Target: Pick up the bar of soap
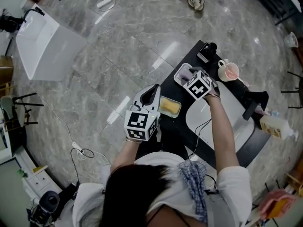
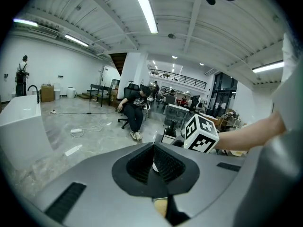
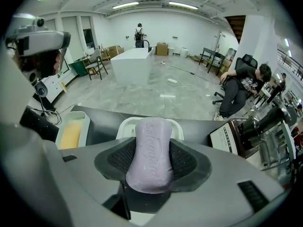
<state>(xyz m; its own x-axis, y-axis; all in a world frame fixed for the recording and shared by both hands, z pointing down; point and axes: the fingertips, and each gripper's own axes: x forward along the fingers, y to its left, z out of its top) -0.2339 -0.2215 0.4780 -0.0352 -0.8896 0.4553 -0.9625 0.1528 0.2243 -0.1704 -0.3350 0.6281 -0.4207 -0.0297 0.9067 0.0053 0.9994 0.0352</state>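
Observation:
A lilac bar of soap (image 3: pixel 150 150) stands upright between the pads of my right gripper (image 3: pixel 151 161), which is shut on it. Just under it lies a white soap dish (image 3: pixel 124 125). In the head view that right gripper (image 1: pixel 191 73) points steeply down over the same dish (image 1: pixel 179 75) on the black table (image 1: pixel 189 122); the soap is hidden there. My left gripper (image 1: pixel 153 92) hovers at the table's left edge, beside a tray holding a yellow bar (image 1: pixel 170 107). Its jaws (image 2: pixel 152 162) meet with nothing between them.
A white basin (image 1: pixel 222 115) fills the table's middle, with a black faucet (image 1: pixel 254 103) at its right. A pink cup (image 1: pixel 230 72) and a bottle (image 1: pixel 276 126) stand near it. A large white unit (image 1: pixel 45 46) sits on the marble floor. A person sits in a chair (image 3: pixel 239 91).

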